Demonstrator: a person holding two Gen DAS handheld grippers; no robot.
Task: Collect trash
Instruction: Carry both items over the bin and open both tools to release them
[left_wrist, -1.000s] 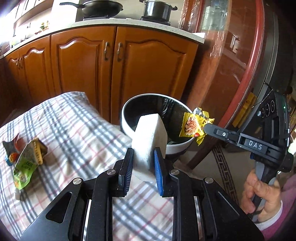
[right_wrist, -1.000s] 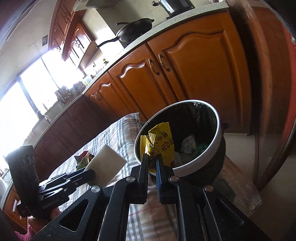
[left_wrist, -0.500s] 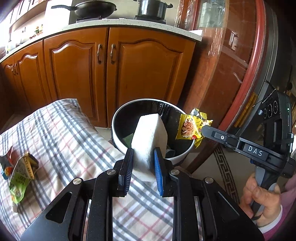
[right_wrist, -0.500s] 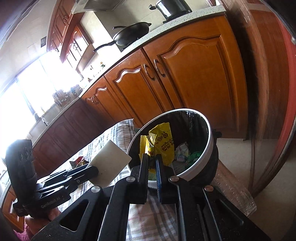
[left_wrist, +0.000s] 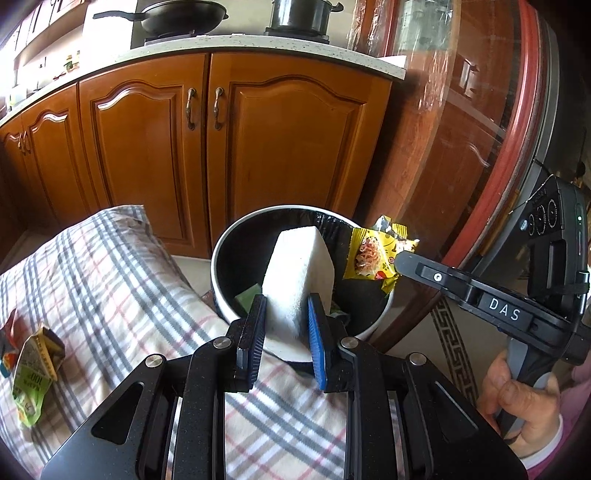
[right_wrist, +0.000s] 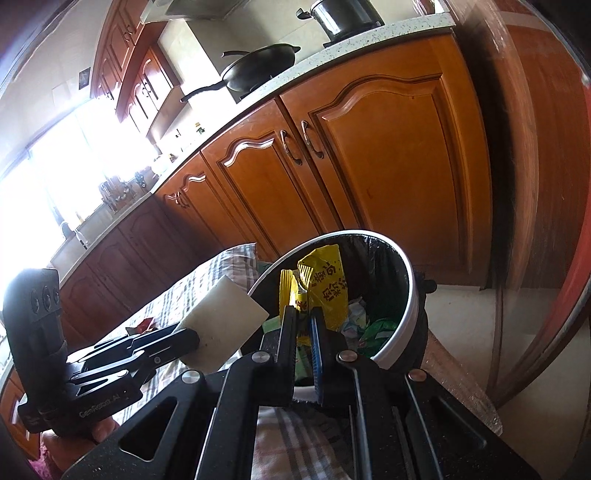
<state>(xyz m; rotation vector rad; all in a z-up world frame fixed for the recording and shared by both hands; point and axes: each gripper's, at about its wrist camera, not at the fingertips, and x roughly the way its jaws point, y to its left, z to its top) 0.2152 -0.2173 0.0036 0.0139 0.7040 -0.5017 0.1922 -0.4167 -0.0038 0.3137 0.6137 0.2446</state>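
Observation:
My left gripper (left_wrist: 284, 325) is shut on a white foam block (left_wrist: 297, 280) and holds it over the near rim of a white-rimmed trash bin (left_wrist: 221, 254) lined with a black bag. My right gripper (right_wrist: 303, 325) is shut on a yellow snack wrapper (right_wrist: 327, 288) and holds it above the bin's opening; the wrapper also shows in the left wrist view (left_wrist: 373, 258). The foam block also shows in the right wrist view (right_wrist: 225, 328), left of the bin (right_wrist: 410, 291). Several crumpled wrappers lie inside the bin.
A plaid cloth (left_wrist: 110, 280) covers the table beside the bin. A green wrapper (left_wrist: 33, 373) and a red one lie on it at the far left. Wooden cabinets (left_wrist: 184, 147) stand behind. A glass-fronted cupboard (left_wrist: 461, 147) is at the right.
Both grippers have moved closer to the bin with their loads. The foam block and the yellow wrapper now sit over the bin's opening. Neither grip has changed.

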